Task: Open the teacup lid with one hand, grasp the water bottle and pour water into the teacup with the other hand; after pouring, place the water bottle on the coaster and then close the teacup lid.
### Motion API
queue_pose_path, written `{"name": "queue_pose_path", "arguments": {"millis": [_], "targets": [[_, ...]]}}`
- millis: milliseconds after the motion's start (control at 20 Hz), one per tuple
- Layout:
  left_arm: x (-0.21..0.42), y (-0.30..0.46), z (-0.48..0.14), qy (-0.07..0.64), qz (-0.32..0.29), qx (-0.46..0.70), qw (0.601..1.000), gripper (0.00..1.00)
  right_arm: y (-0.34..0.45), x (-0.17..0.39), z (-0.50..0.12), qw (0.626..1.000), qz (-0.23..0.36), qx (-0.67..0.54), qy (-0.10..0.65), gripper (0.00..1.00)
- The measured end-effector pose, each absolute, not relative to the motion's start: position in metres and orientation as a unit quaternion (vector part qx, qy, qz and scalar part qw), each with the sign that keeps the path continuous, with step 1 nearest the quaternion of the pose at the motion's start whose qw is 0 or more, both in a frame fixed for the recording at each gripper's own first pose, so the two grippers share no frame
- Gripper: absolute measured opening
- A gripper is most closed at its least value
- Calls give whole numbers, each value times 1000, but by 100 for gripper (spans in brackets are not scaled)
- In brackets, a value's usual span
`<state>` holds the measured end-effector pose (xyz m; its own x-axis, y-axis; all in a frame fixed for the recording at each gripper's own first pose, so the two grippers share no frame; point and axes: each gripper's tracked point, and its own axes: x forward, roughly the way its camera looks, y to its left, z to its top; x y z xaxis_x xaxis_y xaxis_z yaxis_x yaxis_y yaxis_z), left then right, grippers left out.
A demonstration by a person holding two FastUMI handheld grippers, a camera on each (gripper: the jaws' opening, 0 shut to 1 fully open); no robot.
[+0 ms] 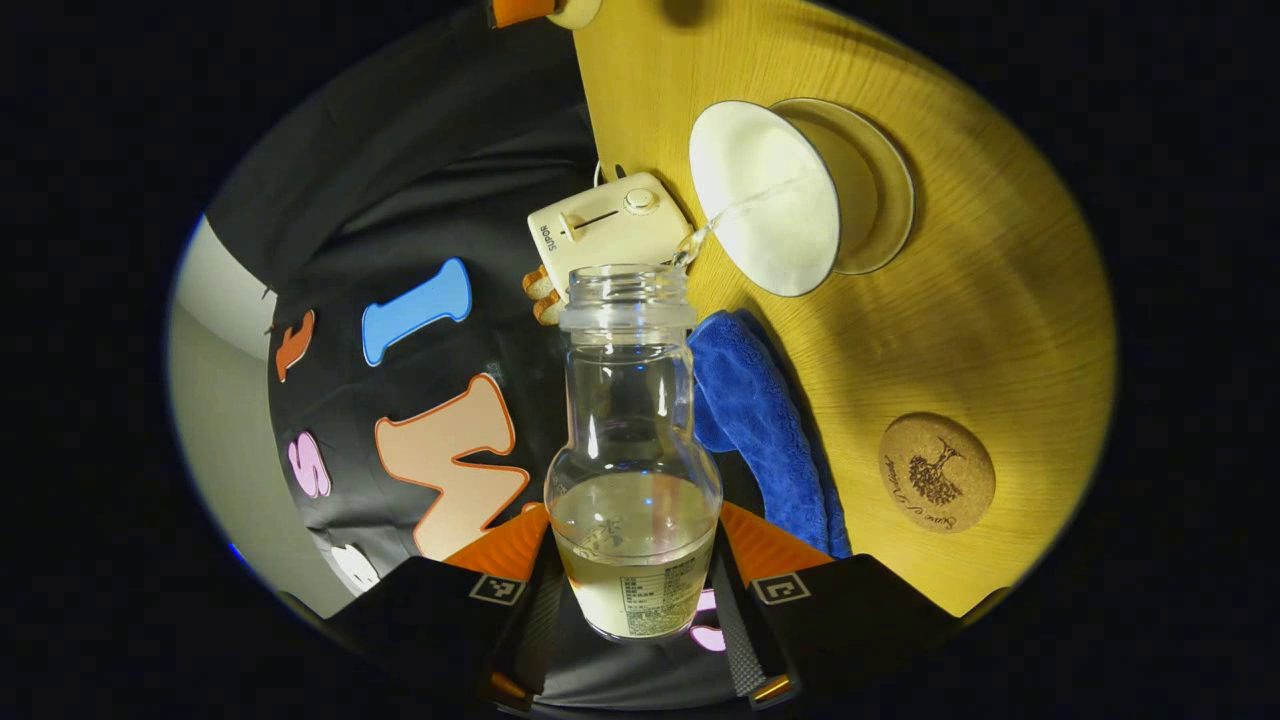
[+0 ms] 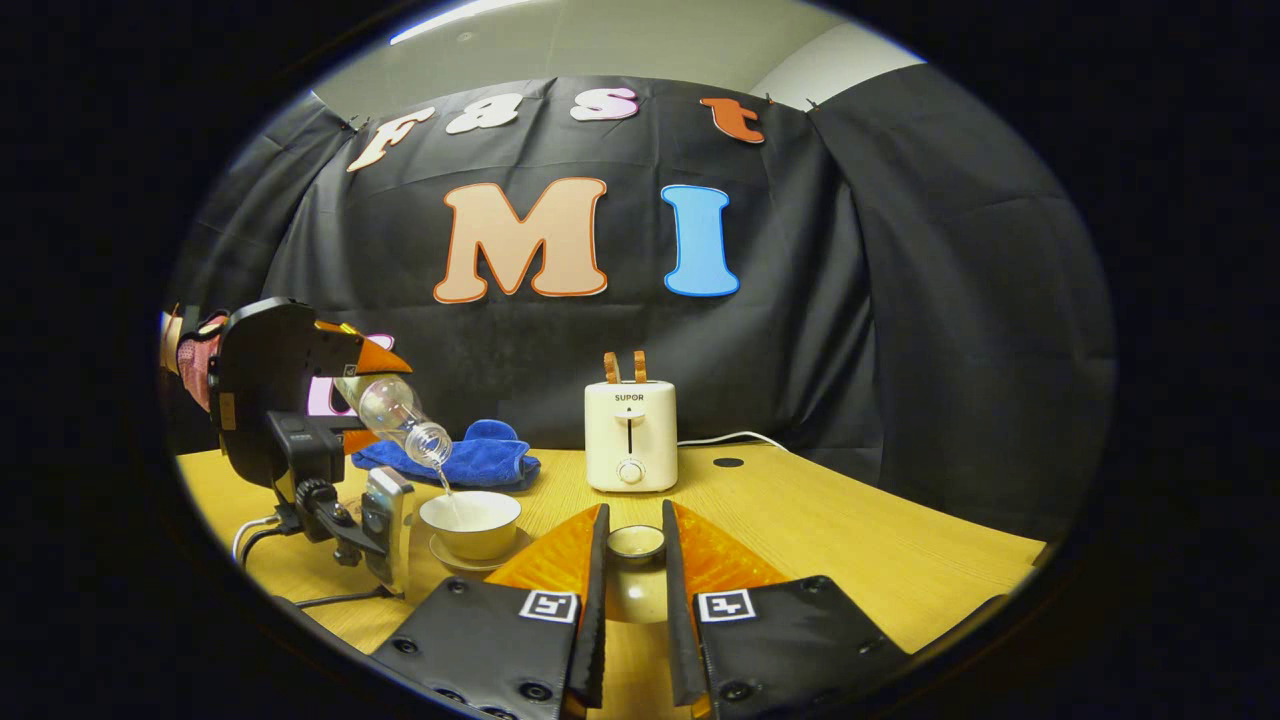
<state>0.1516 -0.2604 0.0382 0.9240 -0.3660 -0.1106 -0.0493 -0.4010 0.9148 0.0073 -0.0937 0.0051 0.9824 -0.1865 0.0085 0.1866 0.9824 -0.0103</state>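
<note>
**Pouring water from bottle to teacup**

Tipping toward the cup, the clear glass water bottle (image 1: pixel 634 450) sits clamped between both fingers of the left tool (image 1: pixel 634 585), its open mouth at 12 o'clock in the left gripper view, with a thin stream of water running into the white porcelain teacup (image 1: pixel 765 195) on its saucer (image 1: pixel 880 190). About a third of the bottle holds liquid. The round cork coaster (image 1: pixel 937 472) lies bare on the yellow wooden worktop (image 1: pixel 1000 330) at 4 o'clock from the cup, well apart from it. A folded blue cloth (image 1: pixel 755 420) lies just beside the bottle's neck, and a cream toaster (image 1: pixel 608 228) stands beyond it.

In the right gripper view, the right tool (image 2: pixel 634 560) holds the small white teacup lid (image 2: pixel 635 542) between its narrowed fingers, raised above the worktop, at 3 o'clock from the cup.
</note>
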Motion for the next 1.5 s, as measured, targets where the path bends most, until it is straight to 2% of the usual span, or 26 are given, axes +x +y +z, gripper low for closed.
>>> {"name": "queue_pose_path", "arguments": {"millis": [250,350,700,850,1000,1200,1250,1300,1350,1400,1500], "targets": [[153,-262,36,-125,-149,826,529,67,-93,7,4,996,-94,-6,-4,29],[156,-259,34,-114,-157,814,547,66,-93,7,5,996,-94,-6,-4,31],[151,-236,-1,-5,-207,631,748,66,-94,7,5,996,-94,-6,-4,31],[148,-240,-10,30,-239,485,841,66,-93,7,5,996,-94,-6,-4,31],[141,-236,-6,57,-246,336,907,66,-94,7,4,996,-94,-6,-4,30],[141,-227,8,60,-236,177,954,66,-94,7,5,996,-94,-6,-4,29],[145,-221,8,61,-228,153,959,66,-94,7,5,996,-94,-6,-4,28],[144,-215,7,66,-226,130,963,66,-94,6,5,995,-95,-6,-4,31],[144,-213,5,71,-226,101,966,66,-95,6,5,995,-96,-6,-4,28],[145,-211,3,74,-224,81,968,66,-96,7,5,995,-97,-6,-4,31],[147,-205,0,74,-221,56,971,66,-95,6,5,995,-97,-6,-4,29]]}}
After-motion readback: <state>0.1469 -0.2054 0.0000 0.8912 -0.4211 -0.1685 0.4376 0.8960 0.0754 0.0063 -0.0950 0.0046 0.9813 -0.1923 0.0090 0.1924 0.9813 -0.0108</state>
